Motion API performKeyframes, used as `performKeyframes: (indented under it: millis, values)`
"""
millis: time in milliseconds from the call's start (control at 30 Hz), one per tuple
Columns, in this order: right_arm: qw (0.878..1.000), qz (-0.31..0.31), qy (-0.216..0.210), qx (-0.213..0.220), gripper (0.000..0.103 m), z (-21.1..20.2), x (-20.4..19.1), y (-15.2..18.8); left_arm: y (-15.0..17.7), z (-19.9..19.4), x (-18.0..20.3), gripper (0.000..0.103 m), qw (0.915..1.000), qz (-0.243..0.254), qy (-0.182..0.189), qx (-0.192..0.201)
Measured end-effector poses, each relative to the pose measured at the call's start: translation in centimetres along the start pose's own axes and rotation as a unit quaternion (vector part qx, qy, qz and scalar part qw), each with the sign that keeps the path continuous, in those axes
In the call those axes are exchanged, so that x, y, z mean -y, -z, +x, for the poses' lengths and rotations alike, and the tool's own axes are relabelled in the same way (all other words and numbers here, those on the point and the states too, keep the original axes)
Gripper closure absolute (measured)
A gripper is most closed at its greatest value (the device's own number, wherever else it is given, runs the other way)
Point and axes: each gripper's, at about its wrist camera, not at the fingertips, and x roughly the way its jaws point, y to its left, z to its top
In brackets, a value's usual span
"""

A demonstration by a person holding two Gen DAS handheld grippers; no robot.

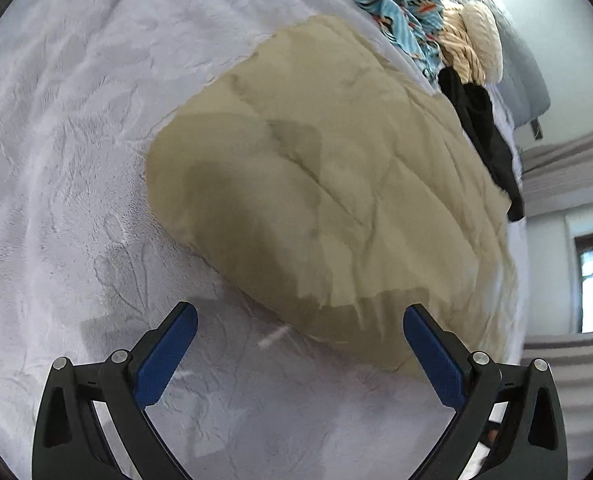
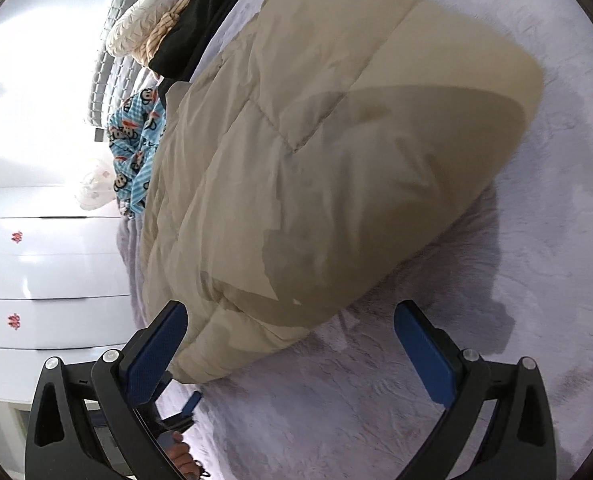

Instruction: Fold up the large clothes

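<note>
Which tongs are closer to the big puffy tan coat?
The right tongs, probably. Their left finger overlaps the puffy tan coat's near edge, though contact is unclear. The left tongs hang open just short of the coat, with pale blanket showing between.

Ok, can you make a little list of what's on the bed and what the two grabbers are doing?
surface: pale fuzzy blanket
main item: tan puffy jacket, lying folded over
left gripper: open, empty, at the jacket's near edge
right gripper: open, empty, jacket edge between its fingers
behind jacket: blue cartoon cloth, black garment, cream knit
</note>
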Motion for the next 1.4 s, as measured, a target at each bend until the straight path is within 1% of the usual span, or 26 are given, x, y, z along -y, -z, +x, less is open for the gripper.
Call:
performKeyframes:
  millis: [67, 133, 267, 367, 500, 567, 667, 700, 733, 767, 800, 833, 867, 900, 933, 967, 1000, 1033, 1067, 1133, 1233, 1333, 1400]
  values:
    - [1.000, 0.011, -0.014, -0.016, 0.000, 0.6, 0.4, -0.3, -0.2, 0.3, -0.7, 0.000, 0.9997, -0.014, 0.020, -0.008]
    - [0.999, 0.025, -0.032, -0.023, 0.000, 1.1, 0.9, -0.6, -0.5, 1.0, -1.0, 0.000, 0.9990, -0.018, 0.038, -0.015]
    - [0.995, 0.064, -0.081, -0.010, 0.000, 1.9, 1.6, -1.5, -1.8, 2.6, 0.5, 0.000, 0.9979, 0.000, 0.063, -0.013]
    - [0.991, 0.080, -0.107, -0.005, 0.000, 2.9, 1.5, -2.4, -3.5, 3.9, 1.9, 0.000, 0.9965, -0.007, 0.083, -0.001]
    - [0.988, 0.080, -0.129, -0.001, 0.000, 4.1, 1.0, -3.6, -5.3, 5.2, 2.5, 0.000, 0.9952, -0.032, 0.091, 0.013]
    - [0.989, 0.077, -0.129, 0.000, 0.000, 5.0, 0.8, -4.2, -5.8, 6.0, 2.6, 0.000, 0.9950, -0.044, 0.087, 0.018]
    - [0.989, 0.080, -0.121, -0.005, 0.000, 6.2, 1.2, -4.7, -6.4, 6.6, 3.1, 0.002, 0.9959, -0.050, 0.067, 0.033]
    - [0.989, 0.083, -0.121, -0.007, 0.000, 6.3, 1.2, -4.7, -6.4, 6.5, 3.3, 0.014, 0.9963, -0.050, 0.056, 0.040]
    - [0.989, 0.086, -0.121, -0.009, 0.000, 6.4, 1.2, -4.7, -6.5, 6.4, 3.4, 0.038, 0.9969, -0.045, 0.042, 0.048]
    - [0.988, 0.090, -0.124, -0.011, 0.000, 6.3, 1.2, -4.8, -6.5, 6.2, 3.4, 0.048, 0.9972, -0.038, 0.035, 0.055]
    - [0.987, 0.095, -0.126, -0.012, 0.001, 6.1, 1.3, -4.7, -6.4, 5.6, 3.1, 0.060, 0.9967, -0.037, 0.039, 0.060]
    - [0.987, 0.101, -0.128, -0.013, 0.005, 6.1, 1.3, -4.7, -6.4, 5.3, 3.2, 0.070, 0.9962, -0.038, 0.044, 0.066]
    - [0.986, 0.109, -0.127, -0.014, 0.018, 6.1, 1.3, -4.7, -6.3, 4.9, 3.3, 0.074, 0.9960, -0.032, 0.046, 0.070]
    - [0.986, 0.118, -0.120, -0.017, 0.028, 5.9, 1.7, -4.7, -6.2, 4.3, 3.7, 0.077, 0.9959, -0.017, 0.044, 0.077]
    - [0.985, 0.124, -0.114, -0.019, 0.044, 5.8, 1.9, -4.7, -6.0, 3.8, 4.2, 0.080, 0.9958, -0.003, 0.039, 0.083]
    - [0.985, 0.127, -0.118, -0.019, 0.057, 5.7, 2.1, -4.5, -5.8, 3.2, 4.8, 0.081, 0.9954, 0.017, 0.033, 0.088]
    - [0.984, 0.127, -0.123, -0.015, 0.062, 5.5, 2.1, -4.4, -5.5, 2.5, 5.6, 0.083, 0.9943, 0.042, 0.025, 0.095]
    - [0.984, 0.125, -0.125, -0.013, 0.069, 5.2, 2.1, -4.2, -5.2, 2.0, 6.0, 0.083, 0.9930, 0.059, 0.020, 0.100]
    - [0.984, 0.121, -0.129, -0.010, 0.073, 4.8, 1.9, -4.0, -5.0, 1.4, 6.6, 0.083, 0.9913, 0.077, 0.018, 0.106]
    - [0.985, 0.111, -0.134, -0.003, 0.077, 4.0, 1.5, -3.7, -4.6, 0.2, 7.6, 0.084, 0.9878, 0.106, 0.024, 0.112]
    - [0.985, 0.092, -0.144, 0.005, 0.079, 2.5, 0.7, -3.1, -3.7, -1.8, 7.8, 0.085, 0.9849, 0.125, 0.035, 0.115]
    - [0.988, 0.069, -0.138, 0.011, 0.079, 0.9, -0.1, -1.8, -3.5, -2.6, 8.5, 0.085, 0.9832, 0.139, 0.046, 0.109]
    - [0.989, 0.065, -0.135, 0.013, 0.079, -0.1, -0.1, -0.6, -2.6, -3.5, 8.0, 0.085, 0.9825, 0.148, 0.053, 0.100]
